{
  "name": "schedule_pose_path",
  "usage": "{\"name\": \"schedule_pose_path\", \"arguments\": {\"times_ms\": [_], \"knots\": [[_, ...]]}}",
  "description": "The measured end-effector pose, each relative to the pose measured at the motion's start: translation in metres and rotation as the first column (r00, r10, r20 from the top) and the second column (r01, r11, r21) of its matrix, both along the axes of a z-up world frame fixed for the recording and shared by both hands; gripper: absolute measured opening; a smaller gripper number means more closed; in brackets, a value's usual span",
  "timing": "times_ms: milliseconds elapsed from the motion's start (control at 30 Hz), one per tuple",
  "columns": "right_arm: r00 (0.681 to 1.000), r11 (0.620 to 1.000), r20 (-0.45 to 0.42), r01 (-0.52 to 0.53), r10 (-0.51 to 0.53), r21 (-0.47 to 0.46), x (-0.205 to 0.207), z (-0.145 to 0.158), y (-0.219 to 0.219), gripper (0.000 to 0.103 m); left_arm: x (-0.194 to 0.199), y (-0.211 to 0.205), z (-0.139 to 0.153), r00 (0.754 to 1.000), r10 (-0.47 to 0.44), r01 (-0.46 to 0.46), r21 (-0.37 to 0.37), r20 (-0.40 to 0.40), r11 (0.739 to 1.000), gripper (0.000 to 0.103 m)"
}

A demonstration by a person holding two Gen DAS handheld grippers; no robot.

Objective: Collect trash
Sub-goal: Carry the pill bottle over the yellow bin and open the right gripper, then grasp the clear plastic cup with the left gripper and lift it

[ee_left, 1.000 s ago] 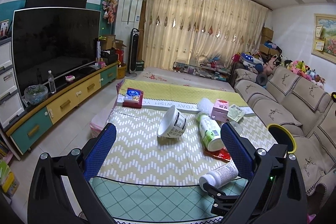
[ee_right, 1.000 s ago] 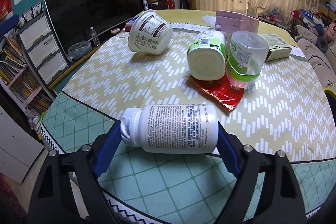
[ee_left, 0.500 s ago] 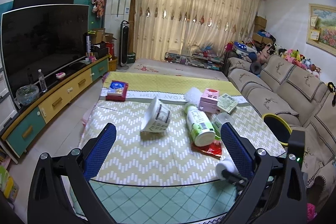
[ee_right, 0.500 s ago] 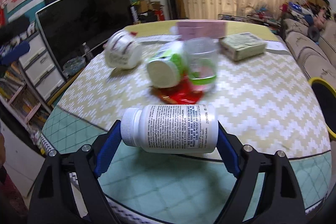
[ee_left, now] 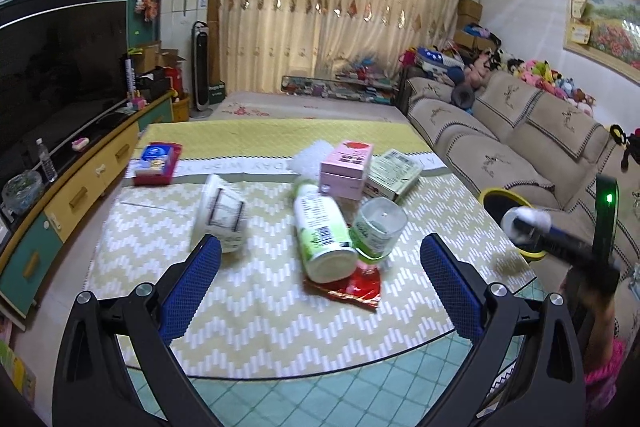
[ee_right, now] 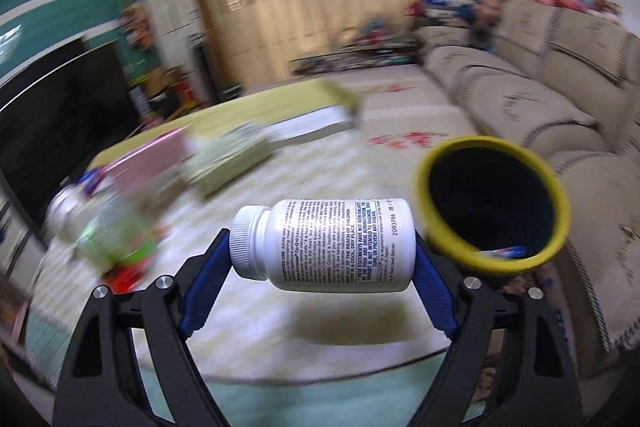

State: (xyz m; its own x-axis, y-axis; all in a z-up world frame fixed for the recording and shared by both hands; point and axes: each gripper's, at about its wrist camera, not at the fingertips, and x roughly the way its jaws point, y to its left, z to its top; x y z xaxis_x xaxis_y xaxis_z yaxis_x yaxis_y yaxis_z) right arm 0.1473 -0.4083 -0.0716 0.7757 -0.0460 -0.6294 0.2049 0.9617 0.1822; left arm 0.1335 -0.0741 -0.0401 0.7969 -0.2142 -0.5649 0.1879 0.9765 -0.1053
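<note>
One pill bottle (ee_right: pixel 332 245) clamped | bin (ee_right: pixel 494 205) interior dark | table items blurred

Dim warm curtain-filtered daylight, fisheye-bent edges, right wrist view motion-blurred

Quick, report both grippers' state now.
Left gripper: open, holding nothing, above the table.
Right gripper: shut on the white pill bottle, beside the yellow-rimmed bin.

My left gripper (ee_left: pixel 320 263) hangs wide apart over the table (ee_left: pixel 256 311), holding nothing. At frame centre a green-label bottle (ee_left: pixel 322 233) lies on a red wrapper (ee_left: pixel 352 287). At right, my right gripper (ee_left: pixel 560 239) carries a white bottle (ee_left: pixel 522 223) near the yellow-rimmed bin (ee_left: pixel 494 194).
</note>
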Motion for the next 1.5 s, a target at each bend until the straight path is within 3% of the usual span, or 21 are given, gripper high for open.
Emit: {"name": "schedule_pose_path", "arguments": {"times_ms": [200,433,733,1100,1267,1500], "knots": [[0.983,0.985,-0.062,0.169,-0.171,-0.030,0.029,-0.018,-0.081,0.080,0.025,-0.023,-0.009,0.999,-0.032,0.033,0.010,-0.029,0.999,0.098],[0.960,0.971,-0.145,0.236,-0.241,-0.046,0.056,-0.052,-0.131,0.080,0.045,-0.046,-0.018,0.996,-0.071,0.072,0.022,-0.058,0.997,0.098],[0.940,0.958,-0.188,0.284,-0.286,-0.038,0.078,-0.077,-0.155,0.081,0.063,-0.072,-0.026,0.990,-0.120,0.124,0.046,-0.078,0.991,0.098],[0.954,0.967,-0.160,0.252,-0.252,-0.022,0.071,-0.071,-0.147,0.085,0.081,-0.092,-0.038,0.981,-0.162,0.170,0.067,-0.110,0.983,0.098],[0.959,0.970,-0.148,0.243,-0.241,-0.006,0.064,-0.068,-0.144,0.085,0.093,-0.098,-0.040,0.981,-0.177,0.185,0.108,-0.079,0.977,0.098],[0.962,0.973,-0.150,0.232,-0.228,0.009,0.060,-0.068,-0.142,0.085,0.114,-0.101,-0.056,0.967,-0.213,0.226,0.082,-0.136,0.971,0.086]]}}
